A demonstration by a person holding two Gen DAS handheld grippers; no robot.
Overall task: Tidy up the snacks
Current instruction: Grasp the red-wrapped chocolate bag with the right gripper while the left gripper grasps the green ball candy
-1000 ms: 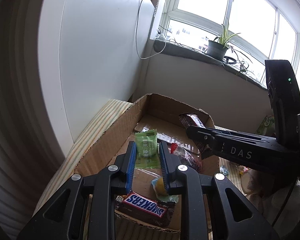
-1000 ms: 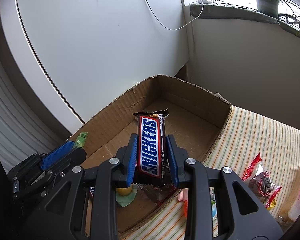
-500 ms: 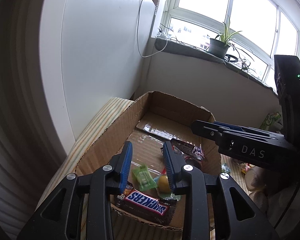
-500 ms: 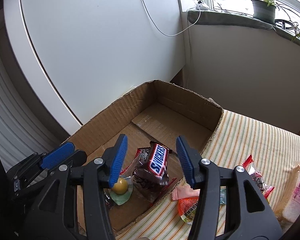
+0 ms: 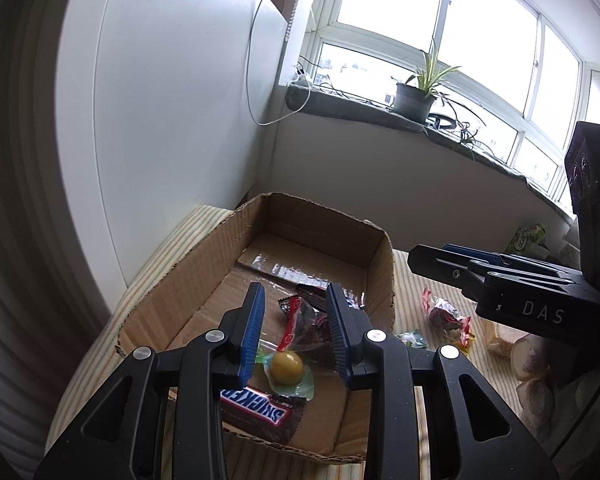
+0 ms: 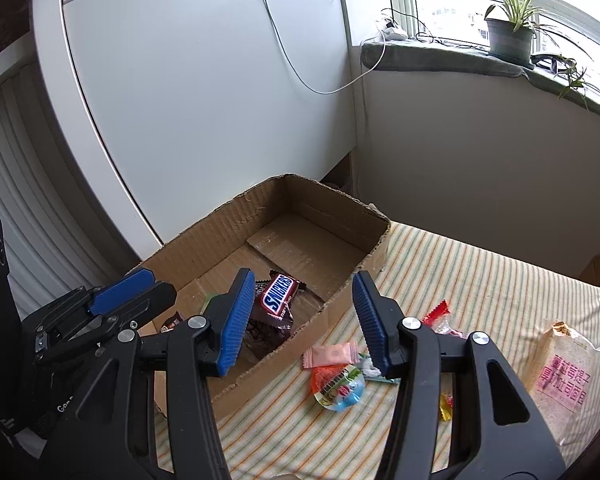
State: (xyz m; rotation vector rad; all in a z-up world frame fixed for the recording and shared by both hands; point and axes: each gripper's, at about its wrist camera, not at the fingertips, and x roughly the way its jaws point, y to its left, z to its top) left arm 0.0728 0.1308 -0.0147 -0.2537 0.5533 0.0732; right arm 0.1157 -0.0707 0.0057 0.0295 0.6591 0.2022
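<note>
An open cardboard box (image 5: 204, 256) (image 6: 340, 216) sits on a striped cloth. It holds a Snickers bar (image 6: 279, 295) on a dark packet, a second Snickers bar (image 5: 260, 406), a yellow ball candy (image 5: 286, 367) and a red-edged clear packet (image 5: 300, 320). My left gripper (image 5: 296, 332) is open and empty above the box's near end. My right gripper (image 6: 302, 320) is open wide and empty above the box's right wall; it also shows in the left wrist view (image 5: 496, 276).
Loose snacks lie on the cloth right of the box: a pink candy (image 6: 330, 354), a round jelly cup (image 6: 338, 388), a red-edged packet (image 6: 440, 320) and a bread pack (image 6: 560, 368). A white wall panel and a windowsill with a potted plant (image 5: 414, 94) stand behind.
My right gripper let go of the Snickers bar, which now lies in the box, and drew back to the right. My left gripper dropped the green packet and rose, open.
</note>
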